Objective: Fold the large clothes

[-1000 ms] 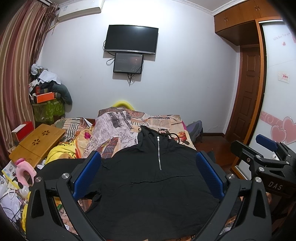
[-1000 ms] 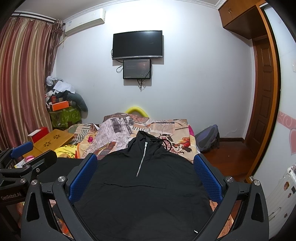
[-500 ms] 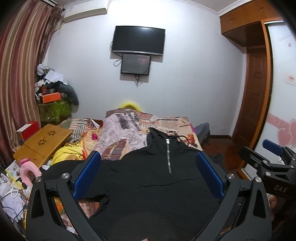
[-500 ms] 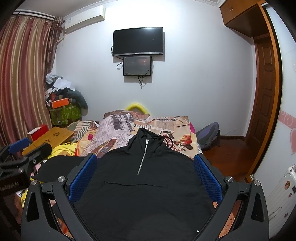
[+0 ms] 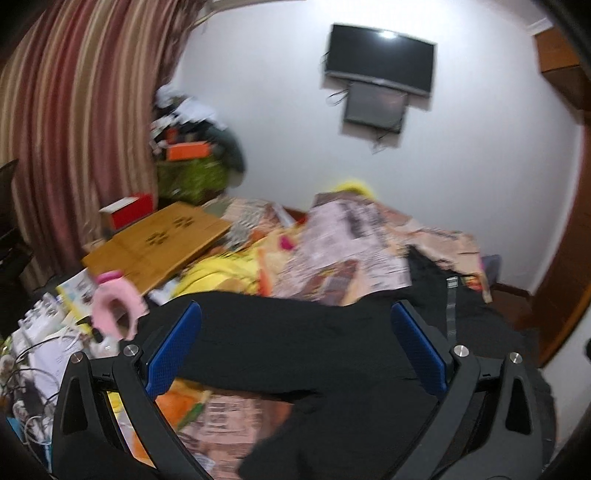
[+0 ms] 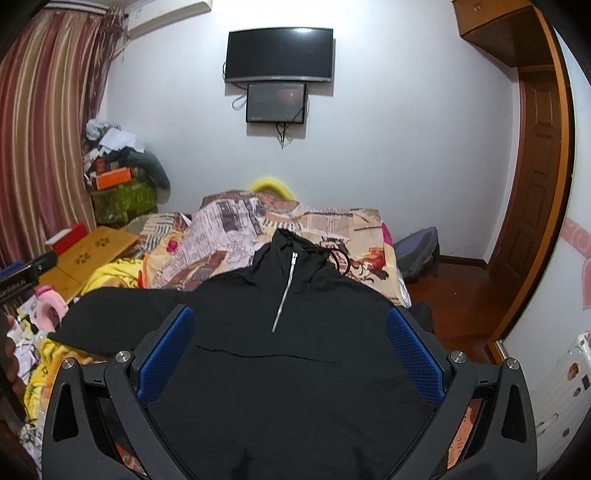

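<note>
No legible text anywhere (newsprint bedspread (image 6: 236, 236) too blurred to read)

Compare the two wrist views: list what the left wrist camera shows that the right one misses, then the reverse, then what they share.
Only the left wrist view: the printed bedding in front of the outstretched sleeve, though the frame is blurred.

Only the right wrist view: the air conditioner, the wooden door, the bag on the floor, and the hoodie's full front with its drawstring.

Both: the black hoodie and its zipper, the wall TV, the striped curtain, the wooden lap desk, and each gripper's open jaws over the hoodie.
</note>
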A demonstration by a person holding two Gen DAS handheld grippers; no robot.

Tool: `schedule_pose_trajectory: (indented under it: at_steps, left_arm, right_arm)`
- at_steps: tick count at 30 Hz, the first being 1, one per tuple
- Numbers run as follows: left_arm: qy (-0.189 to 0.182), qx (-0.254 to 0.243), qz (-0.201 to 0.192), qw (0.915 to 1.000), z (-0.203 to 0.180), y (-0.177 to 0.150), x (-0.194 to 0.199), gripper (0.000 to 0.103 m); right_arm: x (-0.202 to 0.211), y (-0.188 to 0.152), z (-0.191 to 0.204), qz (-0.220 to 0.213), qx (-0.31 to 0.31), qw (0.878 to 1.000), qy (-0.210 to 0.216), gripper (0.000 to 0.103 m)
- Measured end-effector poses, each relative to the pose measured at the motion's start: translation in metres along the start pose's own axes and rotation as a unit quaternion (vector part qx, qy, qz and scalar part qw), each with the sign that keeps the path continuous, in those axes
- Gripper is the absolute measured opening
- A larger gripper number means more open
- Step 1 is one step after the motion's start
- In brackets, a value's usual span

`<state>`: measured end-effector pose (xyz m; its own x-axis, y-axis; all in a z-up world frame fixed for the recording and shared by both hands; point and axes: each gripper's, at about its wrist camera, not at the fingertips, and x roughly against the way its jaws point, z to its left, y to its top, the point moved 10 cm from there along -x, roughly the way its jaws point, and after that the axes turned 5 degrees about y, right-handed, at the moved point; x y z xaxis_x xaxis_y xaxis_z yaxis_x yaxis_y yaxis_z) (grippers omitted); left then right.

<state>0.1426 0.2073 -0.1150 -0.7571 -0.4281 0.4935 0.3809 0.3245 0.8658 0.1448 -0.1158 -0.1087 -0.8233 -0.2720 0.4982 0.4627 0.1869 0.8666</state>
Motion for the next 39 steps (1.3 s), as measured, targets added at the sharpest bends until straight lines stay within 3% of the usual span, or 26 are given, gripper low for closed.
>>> schedule_pose_trajectory:
  at_steps: [7,12,14,18,22,24,31,37,39]
  left_arm:
    - [0.054,0.016,0.080,0.9952,0.060,-0.040,-0.069,0.103]
    - [0.046,0.070,0.166,0.9825,0.098,-0.085,-0.112,0.102]
    - [0.045,0.087,0.193,0.9764,0.109,-0.101,-0.127,0.096]
    - [0.028,0.132,0.242,0.9607,0.128,-0.130,-0.151,0.087]
    - [-0.007,0.220,0.281,0.9343,0.144,-0.150,-0.170,0.075]
    - [-0.024,0.253,0.294,0.9214,0.150,-0.157,-0.177,0.069]
    - [-0.039,0.322,0.319,0.8904,0.168,-0.178,-0.198,0.060]
    - [-0.018,0.338,0.326,0.8829,0.179,-0.191,-0.214,0.044]
    - [-0.004,0.326,0.320,0.8897,0.180,-0.187,-0.216,0.037]
  right_arm:
    - [-0.038,-0.013,0.001,0.039,0.003,0.999,0.003,0.103]
    - [-0.071,-0.023,0.001,0.076,0.017,0.997,-0.004,0.103]
    - [-0.083,-0.026,0.003,0.088,0.034,0.996,-0.007,0.103]
    - [-0.102,-0.030,0.008,0.109,0.043,0.993,0.006,0.103]
    - [-0.122,-0.034,0.012,0.132,0.038,0.990,0.024,0.103]
    - [-0.132,-0.036,0.013,0.143,0.041,0.989,0.023,0.103]
    - [-0.151,-0.043,0.019,0.171,0.047,0.984,0.030,0.103]
    - [-0.152,-0.052,0.024,0.185,0.062,0.980,0.027,0.103]
    - [-0.153,-0.052,0.022,0.187,0.067,0.980,0.025,0.103]
